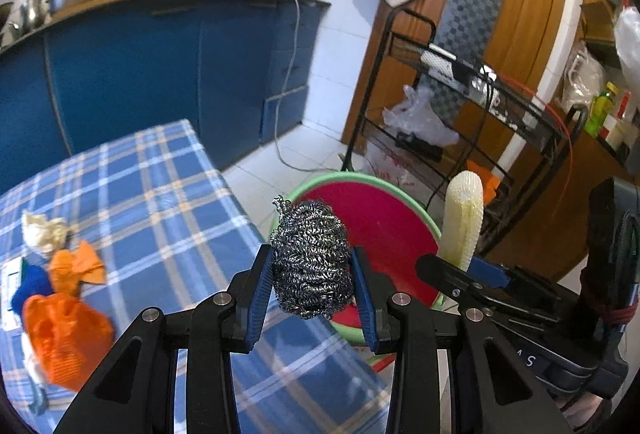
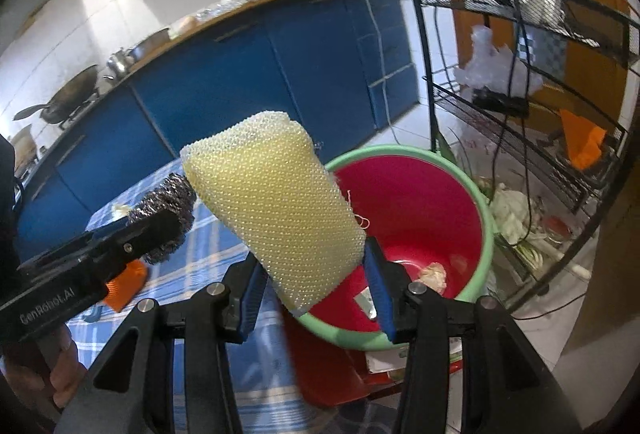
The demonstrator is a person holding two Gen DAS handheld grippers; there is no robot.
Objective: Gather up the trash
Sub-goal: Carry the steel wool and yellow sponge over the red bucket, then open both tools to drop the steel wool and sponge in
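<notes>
My left gripper (image 1: 312,274) is shut on a steel wool scrubber (image 1: 310,258), held just before the rim of a red bin with a green rim (image 1: 348,178) beside the table. My right gripper (image 2: 316,274) is shut on a yellow mesh sponge (image 2: 276,210), held over the near rim of the same bin (image 2: 486,226). The bin holds a crumpled tissue (image 2: 432,274) and a scrap. The sponge (image 1: 464,218) and right gripper show at the right in the left wrist view; the steel wool (image 2: 168,210) shows at the left in the right wrist view.
A blue checked tablecloth (image 1: 160,194) carries orange wrappers (image 1: 64,334), a blue scrap and a crumpled tissue (image 1: 44,230) at its left. A black wire rack (image 1: 460,106) with plastic bags stands behind the bin. Blue cabinets (image 1: 140,66) run along the back.
</notes>
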